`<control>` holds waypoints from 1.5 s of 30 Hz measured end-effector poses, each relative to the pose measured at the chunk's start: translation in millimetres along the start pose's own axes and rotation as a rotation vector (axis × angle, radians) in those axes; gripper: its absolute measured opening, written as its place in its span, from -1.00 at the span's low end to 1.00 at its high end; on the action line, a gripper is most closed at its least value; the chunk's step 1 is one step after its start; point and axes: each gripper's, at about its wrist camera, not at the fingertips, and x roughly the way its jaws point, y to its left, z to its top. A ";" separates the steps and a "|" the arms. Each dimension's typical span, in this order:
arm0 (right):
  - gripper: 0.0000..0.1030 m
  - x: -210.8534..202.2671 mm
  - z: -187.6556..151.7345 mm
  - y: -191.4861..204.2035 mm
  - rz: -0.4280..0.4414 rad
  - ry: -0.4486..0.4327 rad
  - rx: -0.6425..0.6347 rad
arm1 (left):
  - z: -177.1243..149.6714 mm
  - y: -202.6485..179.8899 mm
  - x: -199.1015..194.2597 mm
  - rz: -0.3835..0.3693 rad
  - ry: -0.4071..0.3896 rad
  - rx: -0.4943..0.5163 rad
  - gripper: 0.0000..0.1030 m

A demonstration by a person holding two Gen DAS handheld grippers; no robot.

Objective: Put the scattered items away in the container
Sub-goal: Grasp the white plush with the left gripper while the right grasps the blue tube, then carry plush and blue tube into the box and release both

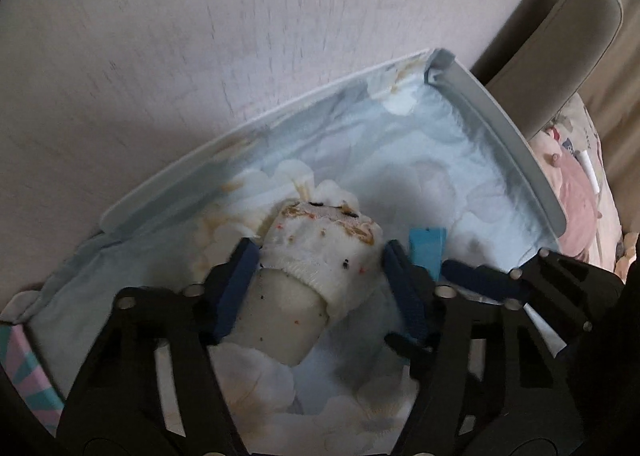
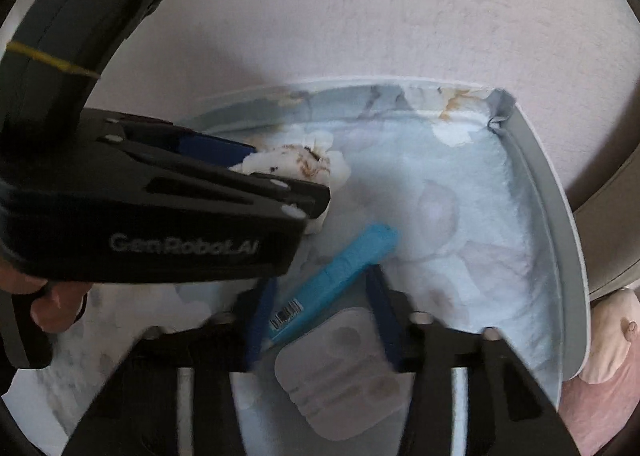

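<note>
- Left tongs (image 1: 318, 276): blue-padded fingers (image 1: 236, 284) pressed against either side of a white rolled sock (image 1: 320, 256) speckled with small coloured marks; the roll is pinched between them and held over the inside of the container (image 1: 500, 127); in the right wrist view these tongs enter from the left as a black body lettered "GenRobot.AI", the sock (image 2: 296, 163) showing past their tip; a person's hand (image 2: 52, 308) shows below that body.
- Right tongs (image 2: 320, 296): blue fingers (image 2: 260, 320) stand on either side of a bright blue stick-shaped item (image 2: 340, 272) bearing a barcode at its near end; whether they truly clamp it cannot be told, since motion blur hides the contact; the item lies slanted, its far end pointing into the container.
- Grey moulded tray (image 2: 340, 376): lies just beneath the right tongs, inside the container.
- Container: shallow box with pale grey rim (image 2: 560, 223) and a light blue floral lining (image 1: 400, 159).
- Surroundings: pale pink surface (image 1: 200, 35) beyond the container; pink patterned cloth (image 1: 576, 195) beside its right edge.
</note>
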 end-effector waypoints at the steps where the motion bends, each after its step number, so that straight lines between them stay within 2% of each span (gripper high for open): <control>1: -0.42 -0.4 -0.9 1.6 -0.009 -0.013 -0.009 | -1.7 0.4 0.7 0.003 -0.004 0.003 0.03; 3: -0.55 -0.4 -2.0 4.0 -0.003 -0.024 -0.018 | -3.6 1.4 -0.7 0.008 -0.014 0.010 -0.17; 6: -0.64 -0.3 -2.0 7.2 0.003 -0.029 -0.031 | -5.5 5.3 -6.4 0.000 -0.031 0.003 -0.40; 14: -0.71 -18.1 3.6 -0.1 0.052 -0.060 0.020 | -12.9 13.0 -30.1 -0.007 -0.075 -0.020 -0.46; 18: -0.71 -38.7 9.9 -0.6 0.082 -0.086 0.043 | -14.5 15.5 -58.9 -0.012 -0.113 -0.038 -0.46; 24: -0.72 -76.9 19.7 9.0 0.088 -0.119 0.023 | -11.8 14.4 -113.2 0.021 -0.182 -0.056 -0.46; 30: -0.72 -116.4 38.8 46.5 0.109 -0.156 -0.034 | -29.8 15.6 -174.4 0.056 -0.258 -0.093 -0.46; 34: -0.72 -137.5 52.4 67.9 0.144 -0.175 -0.074 | -53.1 27.5 -221.4 0.086 -0.302 -0.140 -0.46; 38: -0.72 -164.9 64.4 108.4 0.182 -0.199 -0.151 | -80.6 44.6 -262.0 0.125 -0.343 -0.197 -0.46; 45: -0.72 -182.0 83.3 182.7 0.284 -0.205 -0.283 | -137.1 84.6 -315.5 0.208 -0.395 -0.322 -0.46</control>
